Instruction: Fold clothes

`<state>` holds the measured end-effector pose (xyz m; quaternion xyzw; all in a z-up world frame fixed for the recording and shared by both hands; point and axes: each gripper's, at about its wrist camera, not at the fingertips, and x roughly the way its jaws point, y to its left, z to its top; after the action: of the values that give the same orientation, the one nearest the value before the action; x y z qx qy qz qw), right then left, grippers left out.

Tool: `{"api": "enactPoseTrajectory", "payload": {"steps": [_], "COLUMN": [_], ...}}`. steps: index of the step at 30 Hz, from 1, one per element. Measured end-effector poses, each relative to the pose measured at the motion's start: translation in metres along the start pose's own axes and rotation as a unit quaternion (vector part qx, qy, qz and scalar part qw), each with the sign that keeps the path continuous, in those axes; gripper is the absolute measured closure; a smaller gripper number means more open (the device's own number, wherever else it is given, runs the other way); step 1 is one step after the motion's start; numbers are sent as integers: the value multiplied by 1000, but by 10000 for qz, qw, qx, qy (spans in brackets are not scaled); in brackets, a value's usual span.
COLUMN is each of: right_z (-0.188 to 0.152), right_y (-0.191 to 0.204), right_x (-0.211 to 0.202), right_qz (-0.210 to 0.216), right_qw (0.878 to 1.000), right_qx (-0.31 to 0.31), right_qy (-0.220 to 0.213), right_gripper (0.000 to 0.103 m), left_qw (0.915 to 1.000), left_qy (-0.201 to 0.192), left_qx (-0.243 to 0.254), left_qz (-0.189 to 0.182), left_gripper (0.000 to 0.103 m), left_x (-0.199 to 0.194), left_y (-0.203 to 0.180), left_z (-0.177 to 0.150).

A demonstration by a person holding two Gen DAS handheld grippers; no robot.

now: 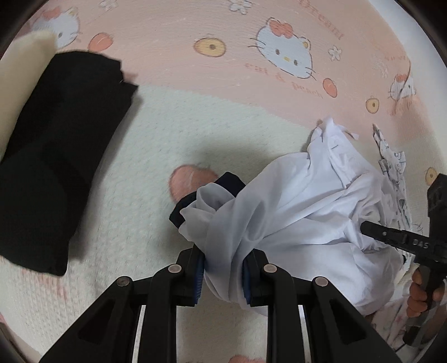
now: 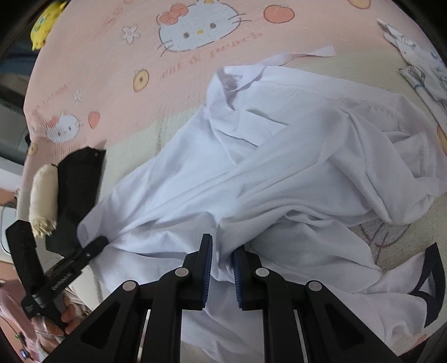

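on a cartoon-print blanket [image 1: 195, 22], both grippers clamp bunched cloth of one white shirt [image 2: 279, 167] — left gripper [image 1: 223, 272] at a dark-trimmed end, right gripper [image 2: 222, 275] mid-garment; the shirt's length runs between them, awaiting spreading.

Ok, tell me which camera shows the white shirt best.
The right wrist view: the white shirt spreads across most of the frame, collar and folds visible. The left wrist view shows only a bunched part clamped in the jaws.
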<state>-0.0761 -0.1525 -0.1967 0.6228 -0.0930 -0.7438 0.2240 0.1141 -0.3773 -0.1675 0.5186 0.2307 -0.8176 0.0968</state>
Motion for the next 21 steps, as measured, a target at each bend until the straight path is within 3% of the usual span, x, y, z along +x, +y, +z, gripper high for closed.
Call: {"api": "enactPoseTrajectory", "payload": {"steps": [8, 10, 13, 15, 16, 17, 19, 21], "right_z": [-15, -20, -24, -36, -45, -45, -46, -51], "right_y": [-5, 2, 6, 7, 8, 6, 1, -14], "right_x": [1, -2, -10, -23, -30, -33, -38, -57], "right_qz": [-321, -404, -461, -514, -534, -512, -478, -507], "right_qw": [9994, 9989, 9987, 9985, 9983, 9983, 9981, 9968], "right_qx": [-95, -223, -236, -154, -99, -38, 91, 283], "right_qy": [53, 11, -20, -141, -217, -272, -379, -549], "right_gripper": [90, 90, 87, 58, 55, 54, 51, 47], "left_qw": [9998, 9993, 9945, 9873, 9839, 9811, 9731, 9665], "left_qy": [-178, -341, -557, -681, -725, -795, -1095, -1377], "left_qx": [88, 34, -396, -763, -912, -1028, -1226, -1319], "left_qz": [7, -177, -794, -1215, -1354, -1435, -1612, -1718], "left_gripper": [83, 83, 82, 76, 66, 49, 31, 29], "left_x": [7, 5, -7, -14, -17, -18, -30, -44], "left_y": [6, 9, 23, 34, 38, 41, 48, 52], "left_z": [-11, -11, -14, -14, -13, -11, -13, -13]}}
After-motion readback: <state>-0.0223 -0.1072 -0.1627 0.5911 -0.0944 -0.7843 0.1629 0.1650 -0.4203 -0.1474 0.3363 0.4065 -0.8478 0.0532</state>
